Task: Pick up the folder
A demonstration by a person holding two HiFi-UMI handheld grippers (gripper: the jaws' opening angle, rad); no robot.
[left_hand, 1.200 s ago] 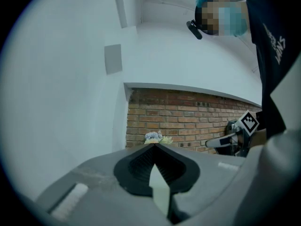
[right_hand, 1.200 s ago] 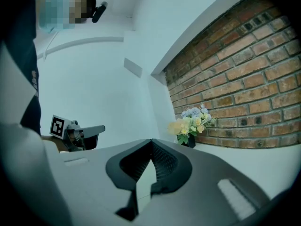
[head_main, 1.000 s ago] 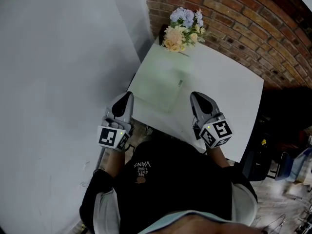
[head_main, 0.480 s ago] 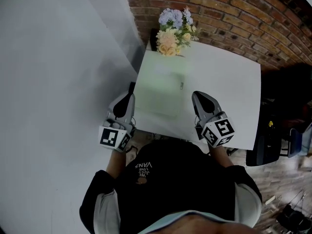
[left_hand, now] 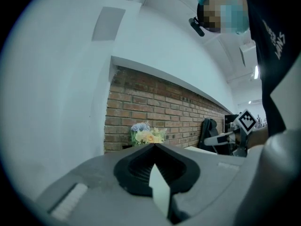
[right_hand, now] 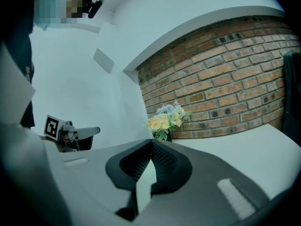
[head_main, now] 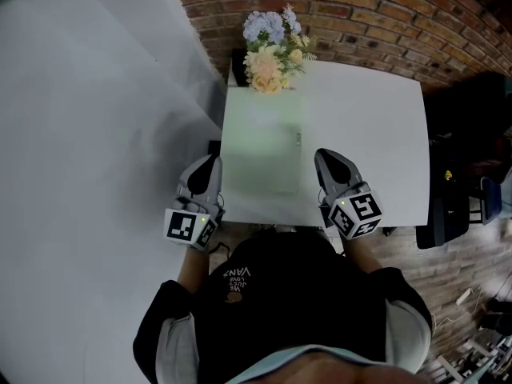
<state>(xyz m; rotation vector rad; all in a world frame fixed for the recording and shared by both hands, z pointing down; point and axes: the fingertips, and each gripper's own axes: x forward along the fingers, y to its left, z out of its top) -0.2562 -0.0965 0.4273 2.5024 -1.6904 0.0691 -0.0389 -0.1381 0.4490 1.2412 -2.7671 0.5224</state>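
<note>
A pale green folder (head_main: pixel 262 154) lies flat on the left half of the white table (head_main: pixel 376 126), its near edge close to the table's front edge. My left gripper (head_main: pixel 211 162) hovers just off the table's left front corner, left of the folder, jaws shut and empty. Over the front edge, just right of the folder's near right corner, is my right gripper (head_main: pixel 323 156), also shut and empty. In the left gripper view the shut jaws meet in a point (left_hand: pixel 154 145); the right gripper view shows the same (right_hand: pixel 151 141). Neither gripper view shows the folder.
A bunch of blue and yellow flowers (head_main: pixel 268 50) stands at the table's far left corner against the brick wall (head_main: pixel 376 14). A white wall (head_main: pixel 88 134) runs along the left. A dark chair (head_main: pixel 448 214) stands right of the table on wooden floor.
The head view has swung, so the table now sits squarer in the picture. Both grippers have sunk a little and stay shut on either side of the folder's near edge.
</note>
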